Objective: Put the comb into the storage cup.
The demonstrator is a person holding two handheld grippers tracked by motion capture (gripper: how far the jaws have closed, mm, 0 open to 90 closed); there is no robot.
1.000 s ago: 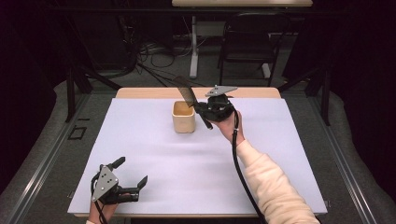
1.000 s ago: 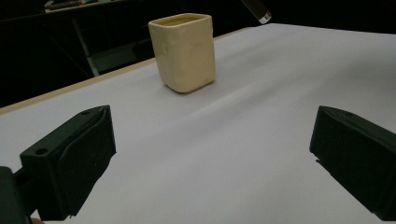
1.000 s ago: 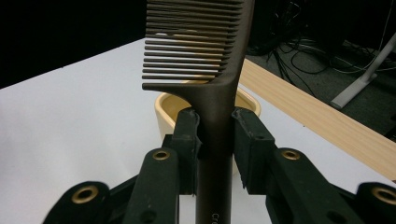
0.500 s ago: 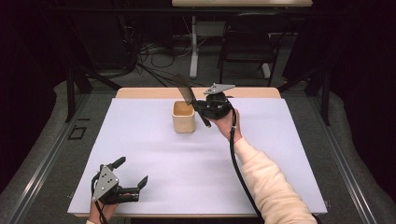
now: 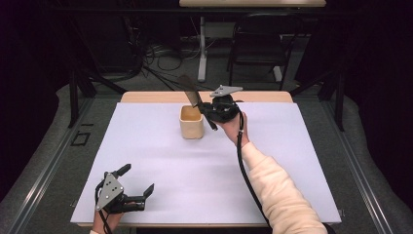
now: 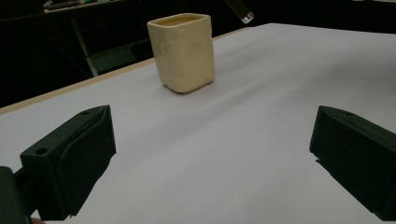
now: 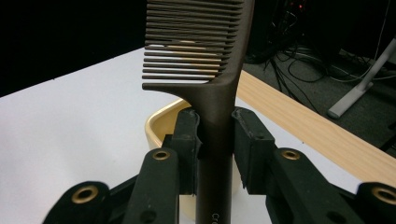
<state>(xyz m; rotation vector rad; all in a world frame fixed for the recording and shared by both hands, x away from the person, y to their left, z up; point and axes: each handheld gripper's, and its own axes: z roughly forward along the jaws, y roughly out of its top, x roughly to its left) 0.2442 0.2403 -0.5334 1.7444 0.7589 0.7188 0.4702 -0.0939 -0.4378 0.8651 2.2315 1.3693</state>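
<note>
Looked down on a desk (image 5: pixel 160 161) topped with a pale, matte white sheet, with a strip of bare light wood (image 5: pixel 146 97) showing along the far edge. Saw grey floor around it, with metal rails (image 5: pixel 44 165) running along both sides. Found the room beyond dark: tangled cables (image 5: pixel 146 61) on the floor, a white pedestal leg (image 5: pixel 201 53) of another table, and a black chair (image 5: pixel 258 53) behind.

Noted a cream, square-sided cup (image 5: pixel 191 122) standing upright toward the far middle of the sheet, with soft embossed circles on its walls in the left gripper view (image 6: pixel 183 51).

Saw the right tongs (image 5: pixel 208 113) just beside the cup's right rim, clamped narrow on the handle of a dark brown comb (image 5: pixel 191 93). Found the comb tilted, toothed end up and leaning left over the cup's mouth, handle end poking down past the tongs at the cup's right. Confirmed in the right gripper view: both pads pressed flat against the comb's handle (image 7: pixel 219 135), teeth above, cup rim (image 7: pixel 156 122) directly behind.

Saw the left tongs (image 5: pixel 137 180) low at the near left corner of the sheet, spread wide with nothing between, well apart from the cup.
</note>
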